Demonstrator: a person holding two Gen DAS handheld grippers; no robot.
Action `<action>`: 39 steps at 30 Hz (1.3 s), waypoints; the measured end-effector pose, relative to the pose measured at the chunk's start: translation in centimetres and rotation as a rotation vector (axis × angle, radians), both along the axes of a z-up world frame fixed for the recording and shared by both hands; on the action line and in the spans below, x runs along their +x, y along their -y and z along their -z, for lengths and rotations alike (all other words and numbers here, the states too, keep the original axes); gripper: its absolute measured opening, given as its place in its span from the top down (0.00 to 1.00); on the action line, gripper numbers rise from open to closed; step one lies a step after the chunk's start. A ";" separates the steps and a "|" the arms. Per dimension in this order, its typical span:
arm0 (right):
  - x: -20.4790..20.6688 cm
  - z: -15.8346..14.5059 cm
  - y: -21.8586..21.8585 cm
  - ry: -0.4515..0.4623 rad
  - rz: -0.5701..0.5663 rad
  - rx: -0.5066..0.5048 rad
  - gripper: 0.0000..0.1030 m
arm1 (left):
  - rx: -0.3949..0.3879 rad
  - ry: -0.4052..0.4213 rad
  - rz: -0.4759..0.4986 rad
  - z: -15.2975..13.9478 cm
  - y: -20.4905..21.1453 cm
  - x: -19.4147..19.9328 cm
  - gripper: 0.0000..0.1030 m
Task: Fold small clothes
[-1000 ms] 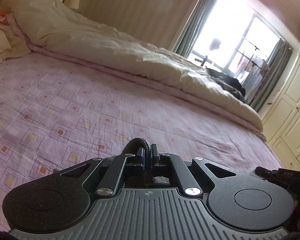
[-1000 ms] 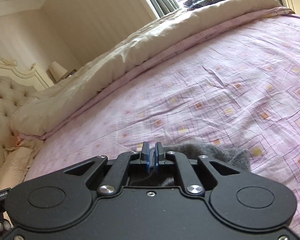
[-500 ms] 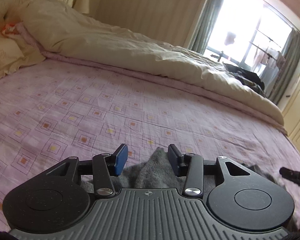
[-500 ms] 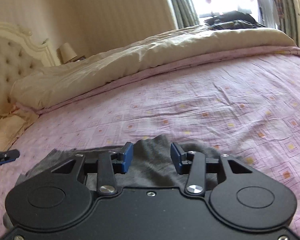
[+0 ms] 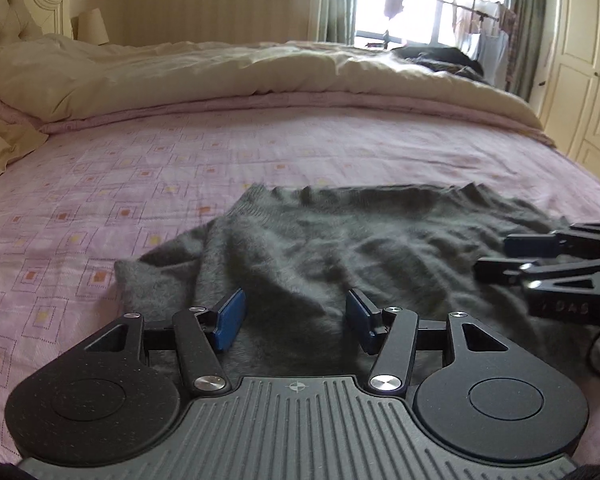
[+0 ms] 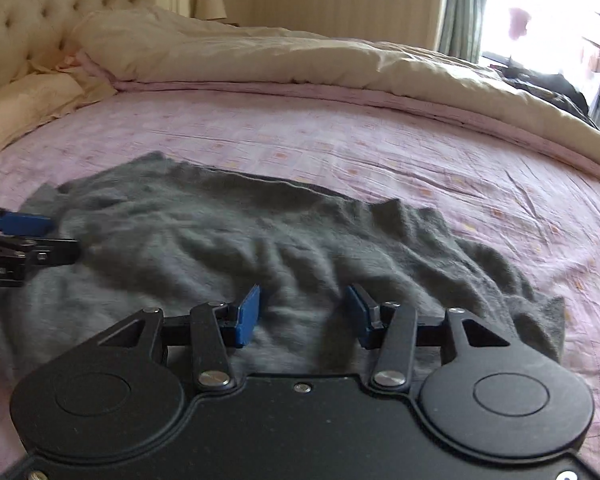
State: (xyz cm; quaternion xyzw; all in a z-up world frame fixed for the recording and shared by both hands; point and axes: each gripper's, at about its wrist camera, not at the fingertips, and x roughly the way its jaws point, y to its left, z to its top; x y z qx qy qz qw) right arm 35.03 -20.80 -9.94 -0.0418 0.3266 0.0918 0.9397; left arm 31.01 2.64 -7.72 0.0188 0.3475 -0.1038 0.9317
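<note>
Left wrist view: the grey knit garment lies spread and rumpled on the pink bedsheet. Both the left gripper and right gripper have just released it, fingers apart. Next, likely: regrasp an edge at 12 o'clock and fold.

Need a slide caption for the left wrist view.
Open left gripper over grey knit garment spread on pink bedsheet.
</note>
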 end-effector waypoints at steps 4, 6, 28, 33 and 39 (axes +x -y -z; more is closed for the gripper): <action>1.0 0.7 4.2 -0.011 0.109 0.082 0.46 | -0.001 0.018 -0.001 1.0 -1.7 0.4 0.45; 1.0 0.4 5.0 -0.016 0.117 0.107 0.46 | 0.003 0.016 0.004 0.9 -1.7 0.4 0.45; -9.5 0.2 9.0 0.010 0.167 0.089 0.35 | 0.094 0.078 0.151 2.2 6.7 -7.1 0.35; -9.9 -0.2 12.3 0.010 0.222 0.332 0.26 | 0.065 0.118 0.138 2.8 6.6 -7.3 0.30; -9.2 0.8 15.4 -0.050 0.282 0.491 0.26 | 0.052 0.111 0.130 2.8 6.7 -7.3 0.29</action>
